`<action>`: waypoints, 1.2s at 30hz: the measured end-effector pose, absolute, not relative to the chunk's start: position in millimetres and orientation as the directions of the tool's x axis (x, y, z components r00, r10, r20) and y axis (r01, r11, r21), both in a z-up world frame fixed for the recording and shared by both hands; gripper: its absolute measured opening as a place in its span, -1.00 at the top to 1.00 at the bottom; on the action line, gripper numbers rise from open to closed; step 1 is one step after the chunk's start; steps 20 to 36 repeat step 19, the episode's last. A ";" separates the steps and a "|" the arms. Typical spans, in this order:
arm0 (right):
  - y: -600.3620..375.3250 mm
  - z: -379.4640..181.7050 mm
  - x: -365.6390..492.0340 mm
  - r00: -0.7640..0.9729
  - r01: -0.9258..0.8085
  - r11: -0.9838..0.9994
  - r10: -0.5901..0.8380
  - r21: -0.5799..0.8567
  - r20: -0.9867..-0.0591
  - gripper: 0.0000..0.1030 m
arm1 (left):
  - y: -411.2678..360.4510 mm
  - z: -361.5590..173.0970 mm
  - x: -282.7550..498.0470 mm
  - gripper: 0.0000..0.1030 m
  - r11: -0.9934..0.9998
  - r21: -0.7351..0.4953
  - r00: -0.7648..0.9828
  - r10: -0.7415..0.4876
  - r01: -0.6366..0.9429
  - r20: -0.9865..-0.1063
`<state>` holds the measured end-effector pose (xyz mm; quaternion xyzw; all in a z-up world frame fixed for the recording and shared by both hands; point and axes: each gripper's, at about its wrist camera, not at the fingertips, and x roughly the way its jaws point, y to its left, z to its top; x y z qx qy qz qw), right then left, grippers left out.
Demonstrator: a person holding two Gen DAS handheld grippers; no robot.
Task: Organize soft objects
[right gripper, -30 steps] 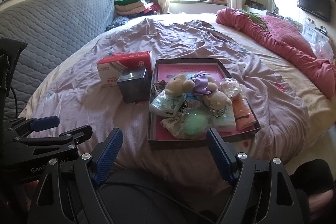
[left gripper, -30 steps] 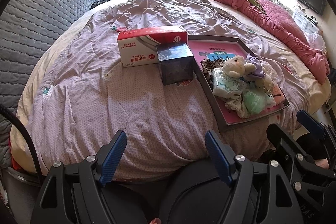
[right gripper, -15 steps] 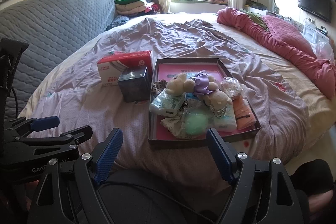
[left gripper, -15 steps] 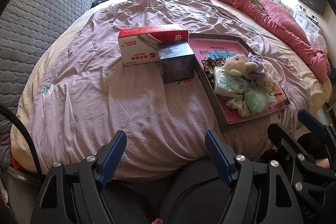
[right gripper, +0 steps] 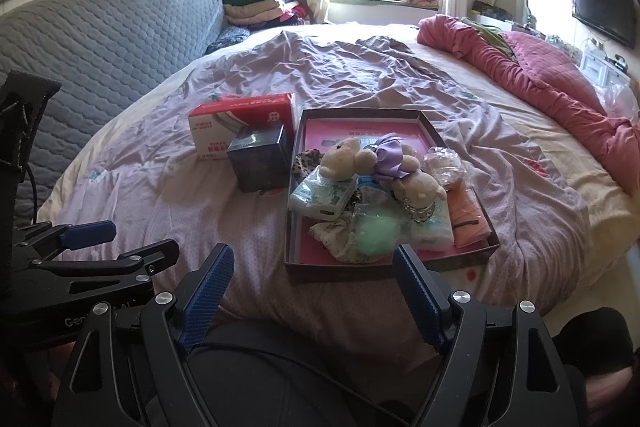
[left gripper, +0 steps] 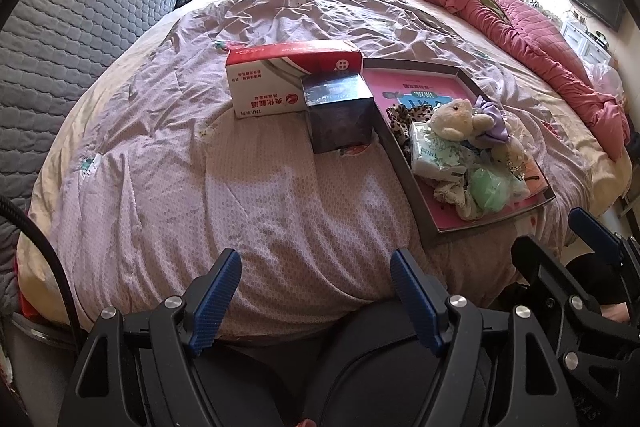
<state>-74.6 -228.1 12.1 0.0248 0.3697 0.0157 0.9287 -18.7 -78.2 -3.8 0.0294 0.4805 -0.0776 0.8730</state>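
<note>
Soft pile: we see the plush bear (right gripper: 347, 157), tissue pack (right gripper: 322, 195), green puff (right gripper: 377, 231) and cloth bits heaped in the tray (right gripper: 360, 269) on the bed (left gripper: 240, 187).
Boxes: red carton (left gripper: 280, 83) and dark cube (left gripper: 340, 115) sit at the tray's 9 o'clock.
Left gripper (left gripper: 316, 291): wide open, holding nothing.
Right gripper (right gripper: 314, 285): wide open, empty, low at 6 o'clock.
Change: barely any; both views have crept slightly nearer, the objects haven't shifted.
Meaning: could be sorted, could be awaiting sorting.

On the bed (right gripper: 400, 91), the tray (right gripper: 384, 271) holds a plush bear (right gripper: 348, 157) and tissue packs (right gripper: 324, 195); left of the tray stands a cube box (right gripper: 260, 163), a carton (right gripper: 240, 119) behind that.
</note>
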 end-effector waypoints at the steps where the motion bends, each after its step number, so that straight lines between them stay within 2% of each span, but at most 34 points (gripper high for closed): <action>1: -228.2 11.8 -74.5 0.726 -0.012 0.998 0.049 0.059 -0.686 -0.60 | -78.2 -4.6 -18.3 -0.48 0.986 -0.023 0.525 -0.106 0.163 -0.845; 13: -227.2 7.7 -72.0 0.723 -0.018 0.998 0.058 0.065 -0.688 -0.61 | -74.9 -8.8 -16.1 -0.48 0.988 -0.028 0.519 -0.102 0.149 -0.849; 19: -229.1 1.3 -65.0 0.721 -0.041 0.996 0.081 0.075 -0.689 -0.60 | -57.9 -11.3 -6.3 -0.48 0.992 -0.079 0.517 -0.120 0.102 -0.847; 36: -229.1 1.3 -65.0 0.721 -0.041 0.996 0.081 0.075 -0.689 -0.60 | -57.9 -11.3 -6.3 -0.48 0.992 -0.079 0.517 -0.120 0.102 -0.847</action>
